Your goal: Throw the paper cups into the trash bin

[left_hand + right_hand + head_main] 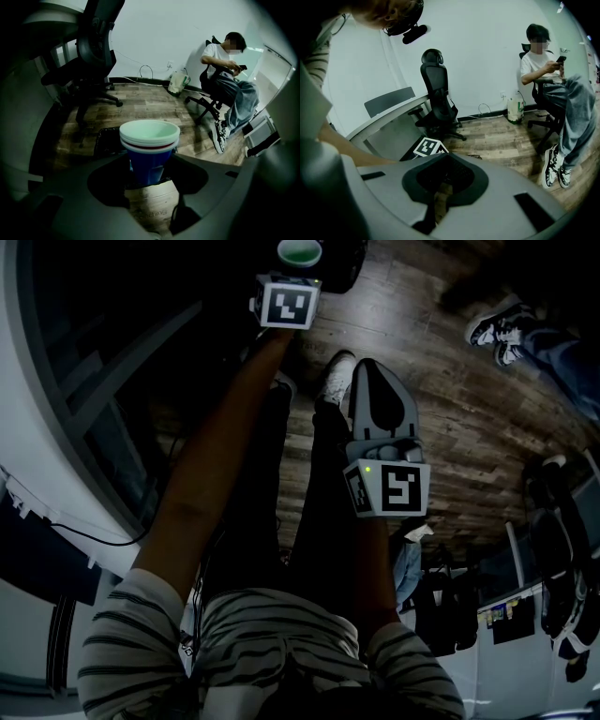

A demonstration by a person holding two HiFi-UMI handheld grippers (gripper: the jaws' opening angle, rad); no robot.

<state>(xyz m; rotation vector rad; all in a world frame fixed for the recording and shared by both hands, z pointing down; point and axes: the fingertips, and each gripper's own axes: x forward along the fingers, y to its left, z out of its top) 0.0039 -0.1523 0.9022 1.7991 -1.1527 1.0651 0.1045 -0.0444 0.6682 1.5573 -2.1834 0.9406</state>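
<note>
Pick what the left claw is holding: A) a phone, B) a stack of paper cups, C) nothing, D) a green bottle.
B: the left gripper view shows the left claw shut on the stack of paper cups, blue outside with white rims.

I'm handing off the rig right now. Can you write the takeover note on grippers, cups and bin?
Left gripper: shut on the nested stack of paper cups, held upright.
Right gripper: shut, nothing in it.
Trash bin: black-lined, on the wood floor just beyond the cups.
Done: cups stacked and in the grip.
Left: bring them over the bin, then open the left jaws.
</note>
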